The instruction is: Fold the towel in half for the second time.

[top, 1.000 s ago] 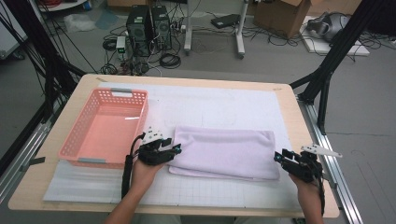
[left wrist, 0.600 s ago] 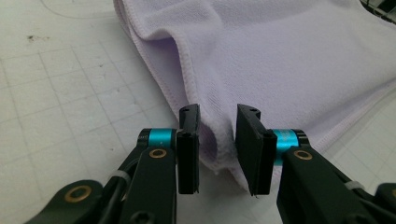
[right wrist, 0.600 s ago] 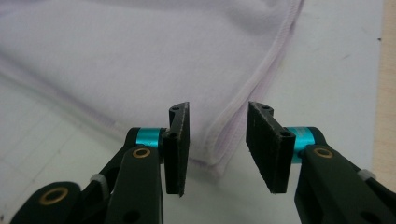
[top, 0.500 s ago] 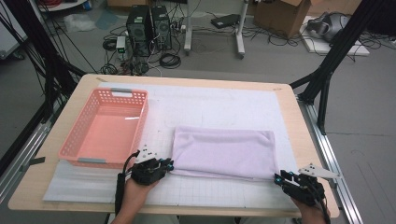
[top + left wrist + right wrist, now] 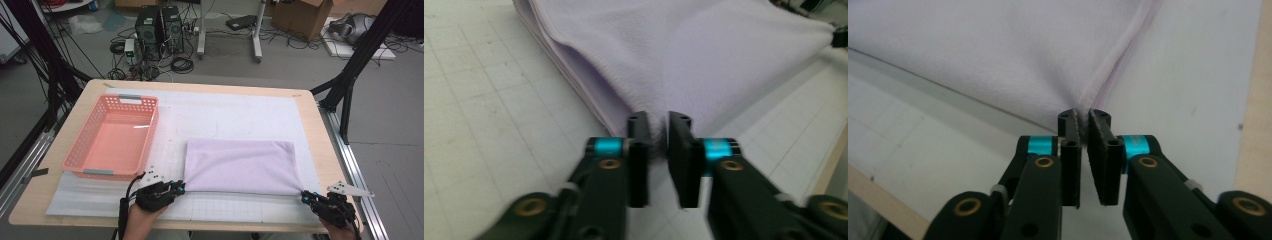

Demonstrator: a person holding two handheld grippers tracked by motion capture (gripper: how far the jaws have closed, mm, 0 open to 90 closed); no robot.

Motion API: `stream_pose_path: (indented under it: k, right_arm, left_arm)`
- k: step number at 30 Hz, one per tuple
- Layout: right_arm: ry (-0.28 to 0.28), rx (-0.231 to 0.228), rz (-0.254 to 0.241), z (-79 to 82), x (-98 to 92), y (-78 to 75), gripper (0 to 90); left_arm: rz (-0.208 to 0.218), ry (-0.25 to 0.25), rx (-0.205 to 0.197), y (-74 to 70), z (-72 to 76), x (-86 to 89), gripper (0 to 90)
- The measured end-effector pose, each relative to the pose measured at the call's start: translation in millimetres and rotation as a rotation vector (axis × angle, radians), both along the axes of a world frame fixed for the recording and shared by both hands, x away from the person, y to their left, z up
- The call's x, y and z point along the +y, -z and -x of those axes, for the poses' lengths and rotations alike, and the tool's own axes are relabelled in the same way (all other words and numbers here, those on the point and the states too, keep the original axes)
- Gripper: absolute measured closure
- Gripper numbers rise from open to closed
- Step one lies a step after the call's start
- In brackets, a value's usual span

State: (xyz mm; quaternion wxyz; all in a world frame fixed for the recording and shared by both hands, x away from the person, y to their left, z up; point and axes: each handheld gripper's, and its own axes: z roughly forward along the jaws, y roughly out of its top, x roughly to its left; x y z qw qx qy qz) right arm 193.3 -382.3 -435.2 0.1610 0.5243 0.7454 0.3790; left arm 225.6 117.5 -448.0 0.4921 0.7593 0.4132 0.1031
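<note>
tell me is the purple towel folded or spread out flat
Folded. The towel lies as a tidy rectangle on the white mat, and the left gripper view shows several stacked layers along its edge.

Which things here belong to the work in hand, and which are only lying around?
In the work:
- lilac cloth
- left claw, on its near-left corner
- right claw, on its near-right corner

Lying around:
- pink basket
- cardboard box
- computer towers

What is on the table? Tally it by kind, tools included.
Folded lilac cloth: 1
Pink basket: 1
White mat: 1
Tools: 2, left tool and right tool, each pinching a near corner of the cloth
Total: 5
</note>
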Motion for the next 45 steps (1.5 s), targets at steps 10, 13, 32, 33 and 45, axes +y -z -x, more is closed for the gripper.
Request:
stream_pose_path:
  k: [10,13,32,33,45]
  right_arm:
    - [0.048,-0.072,-0.008,-1.5,-2.6,-3.7,63.0]
    - [0.051,-0.076,-0.007,-2.1,-1.0,-4.9,62.6]
    - [0.041,-0.098,-0.011,-27.3,3.9,-7.0,61.5]
    - [0.039,-0.099,-0.010,-29.6,4.4,-7.3,61.5]
    - [0.036,-0.087,-0.010,-56.9,8.3,-3.0,60.8]
  left_arm:
    - [0.089,-0.036,-0.096,-17.9,-25.7,6.1,53.3]
    - [0.084,-0.030,-0.092,-24.3,-43.6,1.3,57.1]
    - [-0.061,-0.123,-0.013,-18.1,-139.1,-34.5,55.5]
    - [-0.074,-0.127,-0.015,-16.1,-141.7,-36.1,55.5]
    - [-0.209,-0.234,-0.099,-2.2,-156.4,-45.7,86.6]
